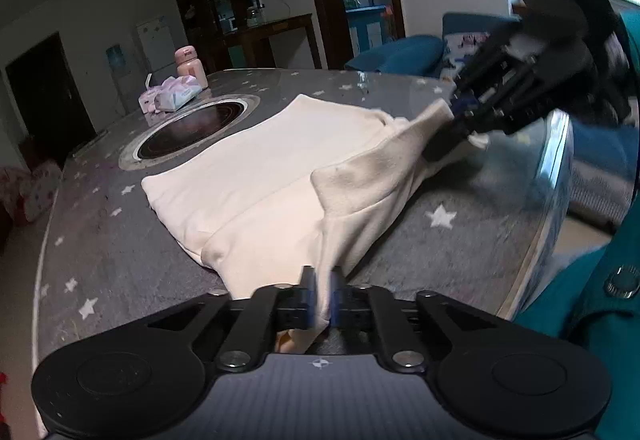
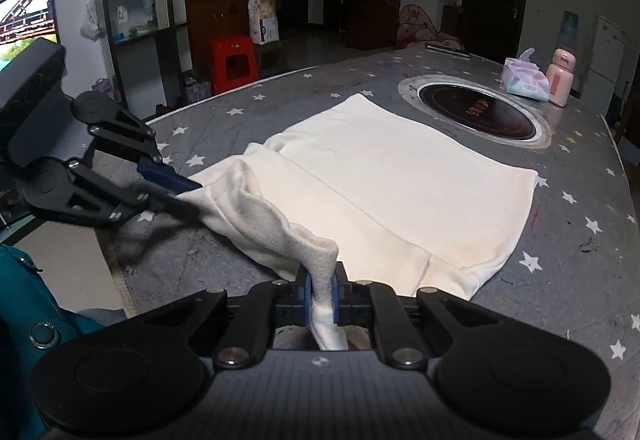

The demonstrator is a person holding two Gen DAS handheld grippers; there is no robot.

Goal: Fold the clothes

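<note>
Cream fleece is pinched between the fingers of both grippers: the left gripper [image 1: 323,294] is closed on one near corner of the garment [image 1: 256,159], the right gripper [image 2: 320,294] on the other. The garment lies on the table [image 2: 580,260], its far part flat with a lengthwise crease down the middle, its near edge lifted off the surface and sagging between the two grips. A fold of the near edge over the flat part is judged to be in hand; whether it is being raised or laid down cannot be told.

For a clean fold, the two corners should be kept level and drawn slightly apart so the sag is taken out. They should then be carried evenly toward the far hem and set down square upon it before release.

Beyond the cloth, a round hob [image 2: 476,111] is set into the table, close to the far hem, so the cloth should not be pushed over it. A tissue pack [image 2: 526,77] and a pink bottle [image 2: 561,77] stand well apart. The table's near edge is close, where dragged fabric could slip off.
</note>
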